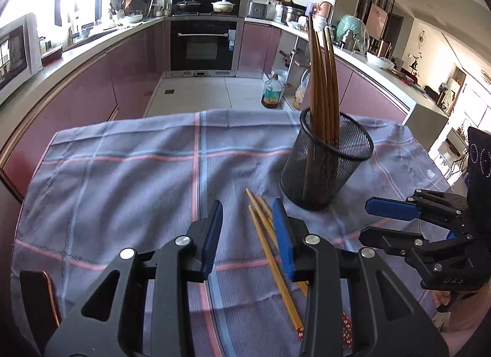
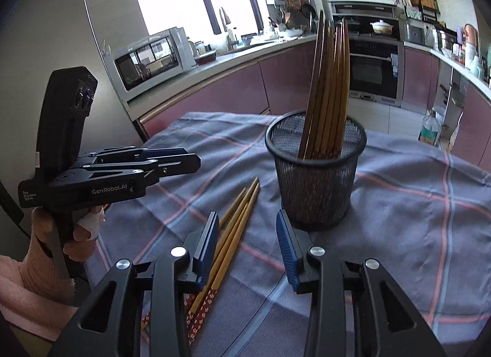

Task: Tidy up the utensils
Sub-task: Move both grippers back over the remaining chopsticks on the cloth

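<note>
Partly done, by the look of it: a bundle of dark brown chopsticks (image 1: pixel 324 80) already upright in the black mesh holder (image 1: pixel 325 169), leaning together toward the far rim. Still left: a few paler bamboo chopsticks (image 2: pixel 236 228) flat on the checked cloth (image 1: pixel 122 172), just beside the holder's base, on the side toward the near edge of the table.

Left gripper (image 1: pixel 248 237) low over the cloth, jaws apart, nothing between them; loose chopsticks mostly under its right-hand blue pad. Right gripper (image 2: pixel 247 245) likewise parted and empty, loose sticks passing under its left-hand pad (no pad pressing on anything in either view).

Materials: holder a rigid cylinder of fine wire mesh with a solid rolled rim, see-through enough to show the stick ends inside. Dark sticks smooth, slender, tapered. Loose ones yellowish, matte, with red flower-patterned butt ends toward the near edge. Cloth soft woven cotton, grey-blue with pink and pale blue stripes, lightly creased. Pads blue, ribbed, rubbery.
</note>
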Tool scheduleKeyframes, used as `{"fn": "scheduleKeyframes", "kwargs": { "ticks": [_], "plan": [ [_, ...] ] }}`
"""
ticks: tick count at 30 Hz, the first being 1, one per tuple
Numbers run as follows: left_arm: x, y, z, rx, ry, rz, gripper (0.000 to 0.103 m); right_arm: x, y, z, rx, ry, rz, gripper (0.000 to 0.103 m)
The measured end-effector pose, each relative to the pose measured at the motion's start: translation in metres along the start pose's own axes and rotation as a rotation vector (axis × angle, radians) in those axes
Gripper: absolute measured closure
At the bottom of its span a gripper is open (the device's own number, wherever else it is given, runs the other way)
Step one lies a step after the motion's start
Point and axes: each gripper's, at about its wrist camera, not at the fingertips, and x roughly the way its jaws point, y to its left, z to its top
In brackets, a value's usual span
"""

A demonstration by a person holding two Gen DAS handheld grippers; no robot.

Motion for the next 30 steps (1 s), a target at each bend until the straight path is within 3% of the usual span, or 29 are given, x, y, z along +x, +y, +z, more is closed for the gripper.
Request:
{"fn": "scheduleKeyframes", "kwargs": {
  "ticks": [11, 30],
  "plan": [
    [0.022, -0.012, -0.053, 0.022, 0.114, -0.043, 0.070, 0.025, 0.018, -0.019, -0.011, 0.091, -0.019, 0.068],
    [0.031, -0.022, -0.065, 0.041, 0.154, -0.062, 0.069, 0.039, 0.023, -0.026, -0.020, 0.129, -0.028, 0.076]
  ]
}}
